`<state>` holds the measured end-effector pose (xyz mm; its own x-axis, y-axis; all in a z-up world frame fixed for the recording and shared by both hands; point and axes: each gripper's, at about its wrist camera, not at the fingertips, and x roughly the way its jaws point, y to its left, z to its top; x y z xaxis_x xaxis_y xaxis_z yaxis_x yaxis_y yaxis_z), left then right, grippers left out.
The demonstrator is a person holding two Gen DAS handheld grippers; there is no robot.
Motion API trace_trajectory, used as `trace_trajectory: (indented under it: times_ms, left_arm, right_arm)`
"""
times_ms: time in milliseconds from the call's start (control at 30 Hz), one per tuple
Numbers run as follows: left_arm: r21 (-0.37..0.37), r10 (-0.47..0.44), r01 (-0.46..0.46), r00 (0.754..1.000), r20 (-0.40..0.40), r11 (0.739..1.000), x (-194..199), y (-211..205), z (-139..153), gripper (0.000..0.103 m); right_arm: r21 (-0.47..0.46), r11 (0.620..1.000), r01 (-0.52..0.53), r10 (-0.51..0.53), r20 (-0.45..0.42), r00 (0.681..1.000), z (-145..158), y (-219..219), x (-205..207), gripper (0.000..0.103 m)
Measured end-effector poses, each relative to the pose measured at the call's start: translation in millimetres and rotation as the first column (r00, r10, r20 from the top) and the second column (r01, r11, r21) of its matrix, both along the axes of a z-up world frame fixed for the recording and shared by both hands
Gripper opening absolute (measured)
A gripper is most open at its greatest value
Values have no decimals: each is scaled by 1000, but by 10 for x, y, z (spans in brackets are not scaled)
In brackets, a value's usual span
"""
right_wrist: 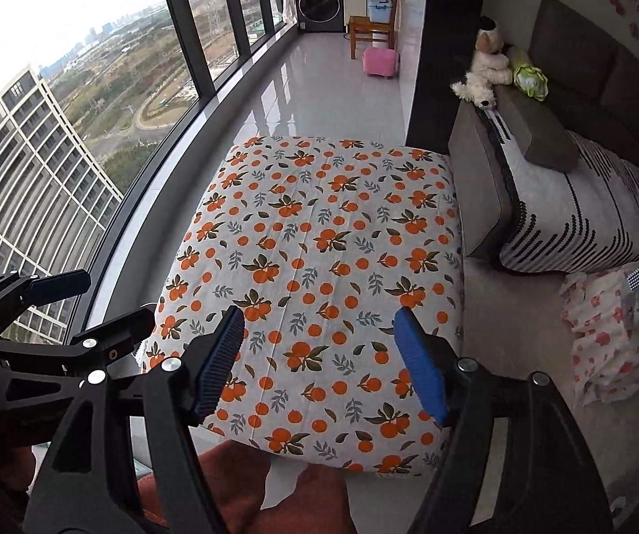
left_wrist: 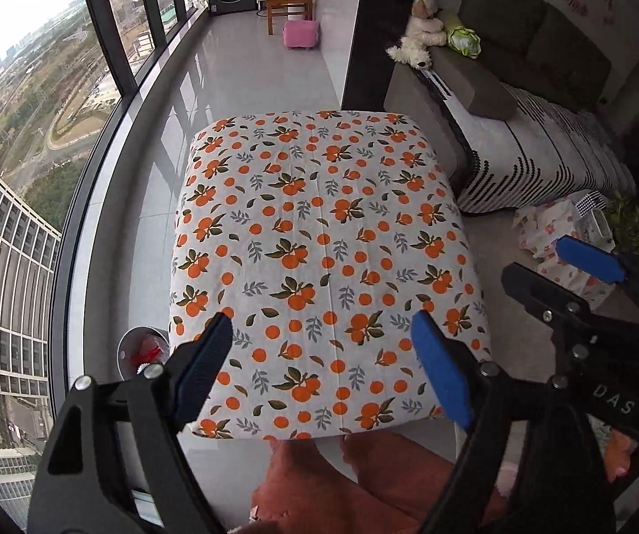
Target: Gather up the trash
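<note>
left gripper [left_wrist: 324, 369]: jaws apart, holding nothing | right gripper [right_wrist: 319, 365]: same

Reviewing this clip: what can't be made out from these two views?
- Small white bin with something red inside, left wrist view: the left gripper covers its lower part, contents unidentifiable; the right wrist view hides it entirely.
- Any trash on the orange-print quilted cushion: none visible.
- Floral cloth heap: partly cut off, contents unclear.

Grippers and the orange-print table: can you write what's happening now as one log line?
left gripper: open, holds nothing | right gripper: open, holds nothing | both above orange-print table | no trash on top | bin left of table, red item inside
</note>
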<state>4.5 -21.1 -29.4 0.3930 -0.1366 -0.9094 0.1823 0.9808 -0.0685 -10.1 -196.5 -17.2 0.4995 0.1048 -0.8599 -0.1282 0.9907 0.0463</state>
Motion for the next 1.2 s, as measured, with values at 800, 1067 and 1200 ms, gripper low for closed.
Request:
trace_trajectory:
  times_ms: [800, 1067, 1200]
  left_arm:
    - [40, 6, -6, 1000, -8, 999, 48, 442, 195, 86]
    - [46, -3, 4, 1000, -6, 999, 68, 488, 179, 89]
    - [34, -6, 6, 1000, -7, 999, 70, 495, 192, 89]
  right_arm:
    - [-16, 994, 106, -106, 5, 994, 214, -28, -149, 68]
    - [-14, 994, 107, -107, -3, 994, 212, 0, -135, 68]
    - [-13, 994, 107, -107, -3, 994, 218, 4, -129, 68]
